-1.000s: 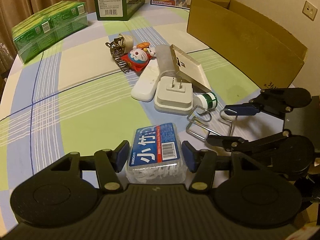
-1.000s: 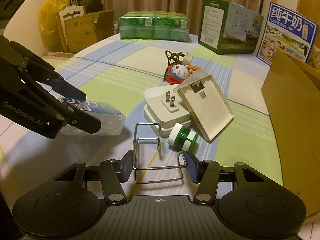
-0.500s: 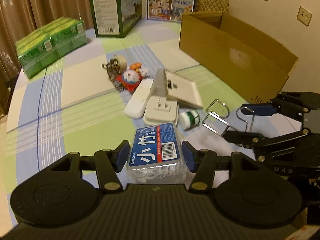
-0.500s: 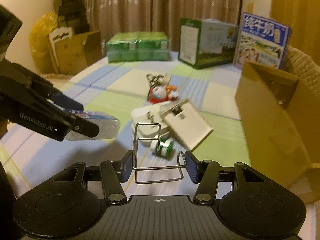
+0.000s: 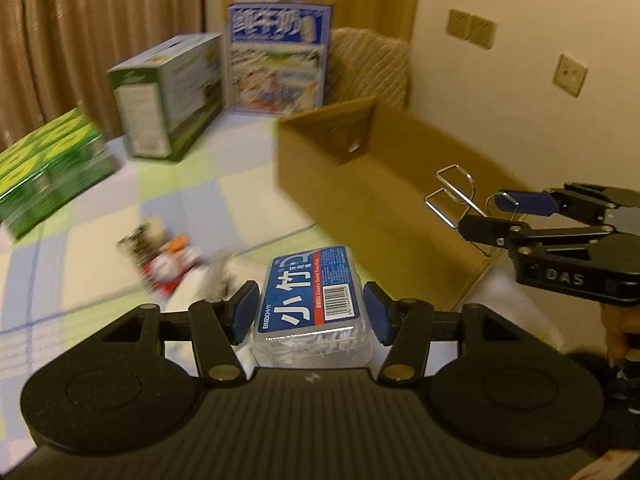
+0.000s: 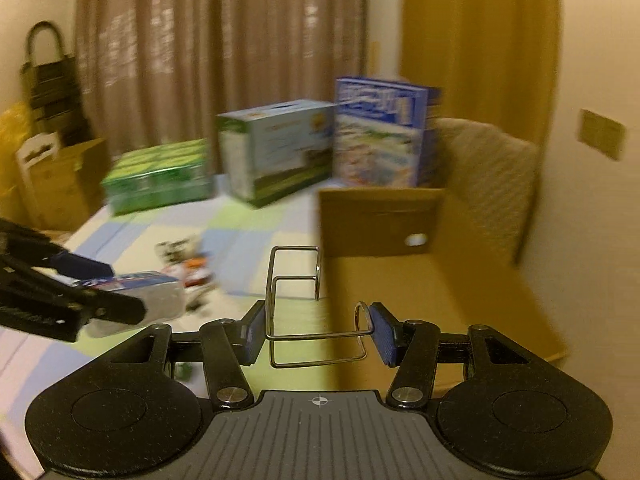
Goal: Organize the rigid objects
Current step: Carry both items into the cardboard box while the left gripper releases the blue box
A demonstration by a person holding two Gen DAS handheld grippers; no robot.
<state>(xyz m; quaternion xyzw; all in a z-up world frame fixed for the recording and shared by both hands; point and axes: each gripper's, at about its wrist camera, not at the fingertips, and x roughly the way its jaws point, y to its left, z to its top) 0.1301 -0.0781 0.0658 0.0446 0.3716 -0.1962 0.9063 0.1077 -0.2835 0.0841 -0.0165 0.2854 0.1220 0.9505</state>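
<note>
Far left: green shrink-wrapped packs (image 5: 48, 176) on checked tablecloth (image 5: 192, 196), near edge cut by frame. Behind, green-white carton (image 5: 168, 96) & blue milk carton (image 5: 278, 58); print too smeared to read.

Centre-left on cloth: small toy clutter (image 5: 160, 256), heavily blurred; can't tell items apart, part hidden behind left gripper (image 5: 306, 308).

Left gripper: pads (image 5: 242, 310) pressed on both sides of clear floss-pick box (image 5: 312, 300) w/ blue label, held off table. Box's near end sits behind gripper body.

Centre-right: open cardboard box (image 5: 360, 184), empty as far as seen; near-right corner hidden by right gripper (image 6: 316, 334).

Right gripper: half-closed, pads (image 6: 382, 332) clamping bent wire rack (image 6: 298, 296), lifted just at box's near wall. Wire thin; exact contact w/ left pad hard to make out.

Far right edge, left-wrist view: bit of hand (image 5: 618, 328) under gripper, mostly cut off.
</note>
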